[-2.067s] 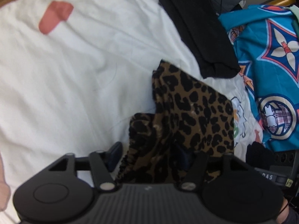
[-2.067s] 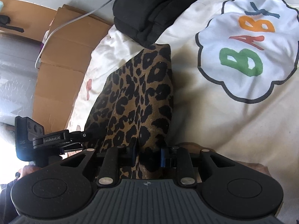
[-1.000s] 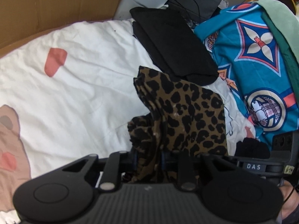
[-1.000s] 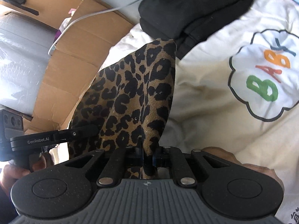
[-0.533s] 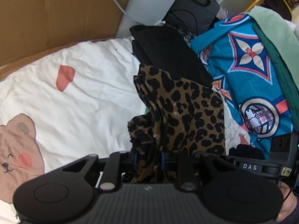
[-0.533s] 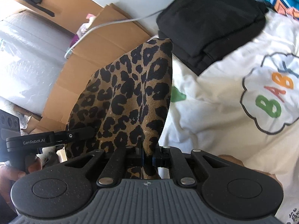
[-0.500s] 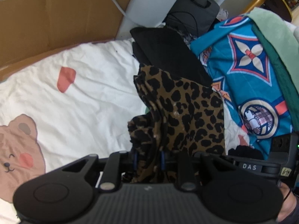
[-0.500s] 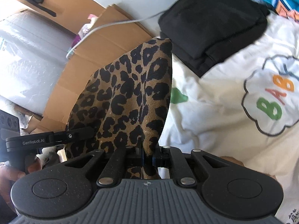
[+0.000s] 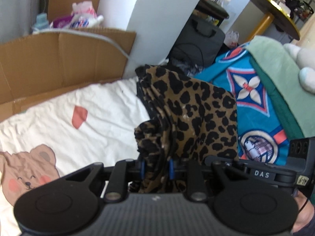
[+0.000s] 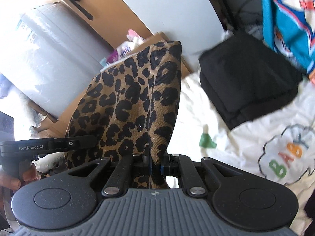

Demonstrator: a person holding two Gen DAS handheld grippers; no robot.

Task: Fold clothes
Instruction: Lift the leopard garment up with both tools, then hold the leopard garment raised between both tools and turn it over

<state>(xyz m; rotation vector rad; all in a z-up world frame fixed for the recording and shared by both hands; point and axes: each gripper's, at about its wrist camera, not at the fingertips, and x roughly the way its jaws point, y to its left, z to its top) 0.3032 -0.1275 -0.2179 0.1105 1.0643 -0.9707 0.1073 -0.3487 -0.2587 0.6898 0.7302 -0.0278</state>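
Observation:
A leopard-print garment (image 9: 189,118) hangs lifted above the white bed sheet (image 9: 88,137), held by both grippers. My left gripper (image 9: 156,169) is shut on a bunched, gathered edge of it. My right gripper (image 10: 155,163) is shut on another edge, and the leopard-print garment (image 10: 133,106) spreads up and away from its jaws as a folded flap. In the left wrist view the other gripper (image 9: 261,173) shows at the right, behind the cloth. In the right wrist view the left gripper's body (image 10: 47,143) and a hand (image 10: 11,179) appear at the left.
A folded black garment (image 10: 246,90) lies on the sheet (image 10: 226,141) near the wall. A turquoise patterned cloth (image 9: 254,98) and green fabric (image 9: 279,74) pile up at the right. Cardboard (image 9: 59,63) lines the bed's far side. A black bag (image 9: 198,45) stands behind.
Both grippers have risen with the leopard-print garment, lifting it off the sheet. The views tilted up, so more wall, cardboard and room now show.

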